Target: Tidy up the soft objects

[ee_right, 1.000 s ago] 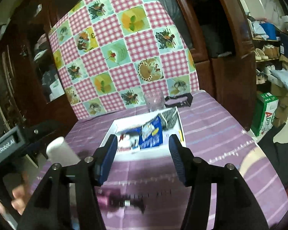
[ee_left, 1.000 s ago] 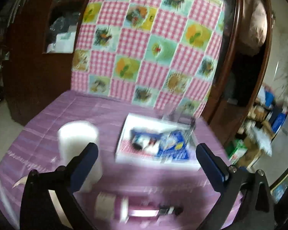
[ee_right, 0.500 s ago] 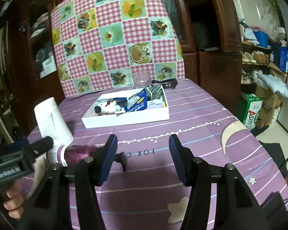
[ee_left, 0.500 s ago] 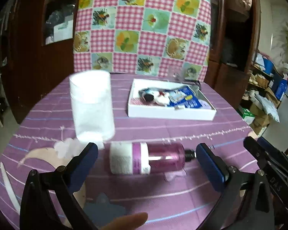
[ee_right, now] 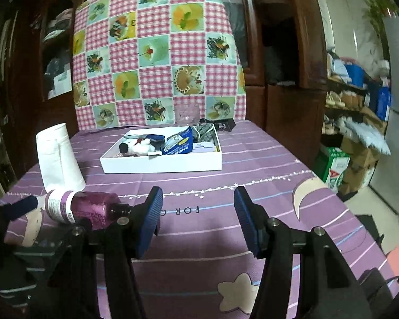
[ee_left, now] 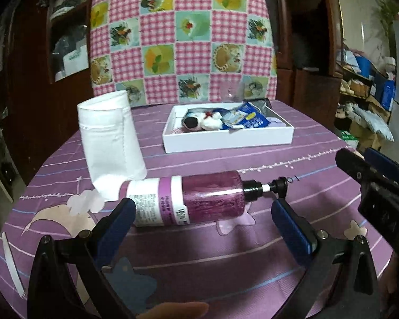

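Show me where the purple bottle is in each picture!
Left wrist view: the purple bottle lies on its side at centre, just beyond the open left gripper.
Right wrist view: the bottle is at lower left.
Shared landmark: the white tray sits behind it in both.

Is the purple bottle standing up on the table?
No, the purple bottle lies on its side on the purple tablecloth, its pump pointing right.
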`<state>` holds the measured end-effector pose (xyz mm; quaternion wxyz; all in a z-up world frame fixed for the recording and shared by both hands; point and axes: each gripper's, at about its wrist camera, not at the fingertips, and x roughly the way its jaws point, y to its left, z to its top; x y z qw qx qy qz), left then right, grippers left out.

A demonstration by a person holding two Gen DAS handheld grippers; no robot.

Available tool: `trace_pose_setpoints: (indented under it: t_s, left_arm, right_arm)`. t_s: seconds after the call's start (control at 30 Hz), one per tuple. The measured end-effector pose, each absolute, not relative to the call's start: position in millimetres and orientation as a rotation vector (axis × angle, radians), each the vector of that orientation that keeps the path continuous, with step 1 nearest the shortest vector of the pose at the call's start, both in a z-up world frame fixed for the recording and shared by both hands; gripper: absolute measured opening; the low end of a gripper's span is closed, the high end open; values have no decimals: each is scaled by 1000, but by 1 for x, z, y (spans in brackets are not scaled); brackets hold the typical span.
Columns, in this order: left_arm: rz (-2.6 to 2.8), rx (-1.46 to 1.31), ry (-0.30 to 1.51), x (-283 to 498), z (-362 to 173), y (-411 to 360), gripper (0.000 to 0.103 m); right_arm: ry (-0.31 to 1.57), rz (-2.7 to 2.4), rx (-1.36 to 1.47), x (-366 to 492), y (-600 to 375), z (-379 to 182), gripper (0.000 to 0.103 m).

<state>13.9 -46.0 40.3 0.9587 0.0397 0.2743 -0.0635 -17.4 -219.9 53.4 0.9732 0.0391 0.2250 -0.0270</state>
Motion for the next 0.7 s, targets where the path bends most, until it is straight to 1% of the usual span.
trace_pose_setpoints:
  t_s: [0.7]
  left_arm:
    - [-103,38,580,19,38,-38,103]
  right_arm:
    - [461,-18,58,-18,-214,52,57]
